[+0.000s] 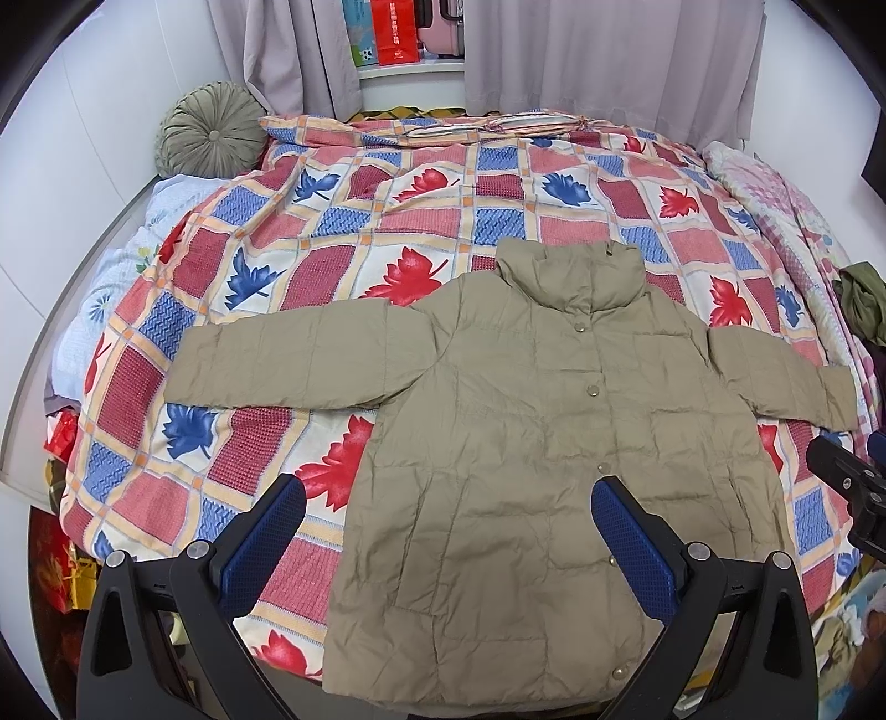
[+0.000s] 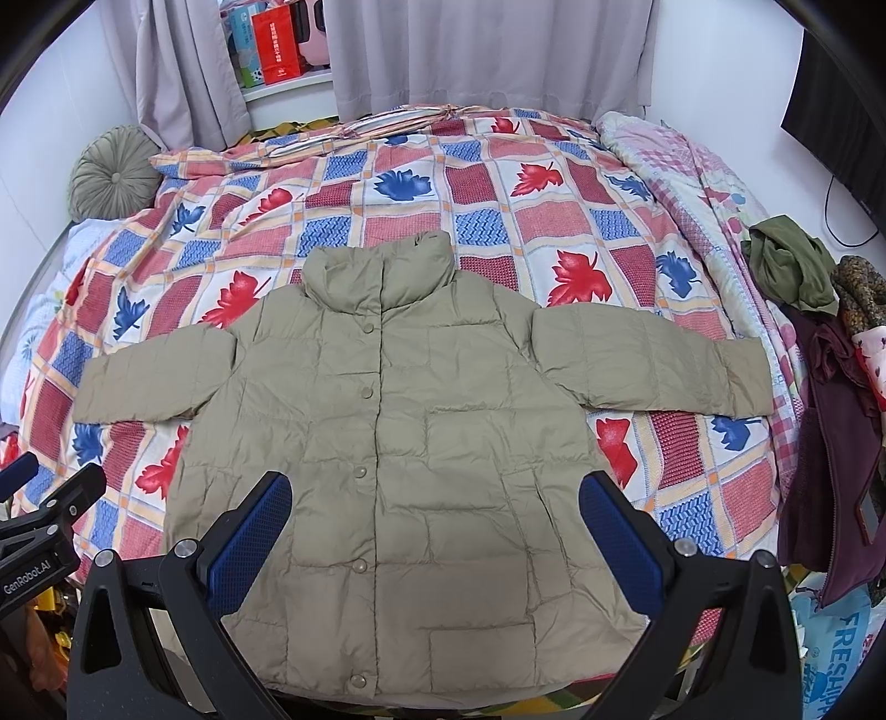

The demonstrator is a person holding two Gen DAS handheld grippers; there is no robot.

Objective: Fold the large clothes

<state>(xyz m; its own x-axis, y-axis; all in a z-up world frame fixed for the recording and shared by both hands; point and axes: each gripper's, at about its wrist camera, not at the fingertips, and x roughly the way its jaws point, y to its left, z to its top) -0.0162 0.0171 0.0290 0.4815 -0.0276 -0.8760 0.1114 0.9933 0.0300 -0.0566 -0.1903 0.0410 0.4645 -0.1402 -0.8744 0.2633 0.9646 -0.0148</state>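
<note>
Folding the khaki quilted puffer jacket (image 1: 531,454) from this layout carries one main risk, in our judgement: the slick padded shell may slide on the leaf-patterned patchwork bedspread (image 1: 343,221) if we lift only one layer at a sleeve or hem, dragging the body askew and leaving a crooked fold. Trapped air in the quilting may also let a finished fold spring back.

The jacket lies flat on the bedspread, snap front up and closed. Its long axis runs from the hem, at the near edge of the bed, to the stand-up collar (image 1: 570,277), which points away from us toward the grey curtains (image 1: 609,50). Both sleeves extend sideways from the jacket body, roughly square to that axis.

We hold the left gripper (image 1: 448,526) and the right gripper (image 2: 434,526) above the jacket's lower body. Both sets of jaws stand wide and hold nothing.
</note>
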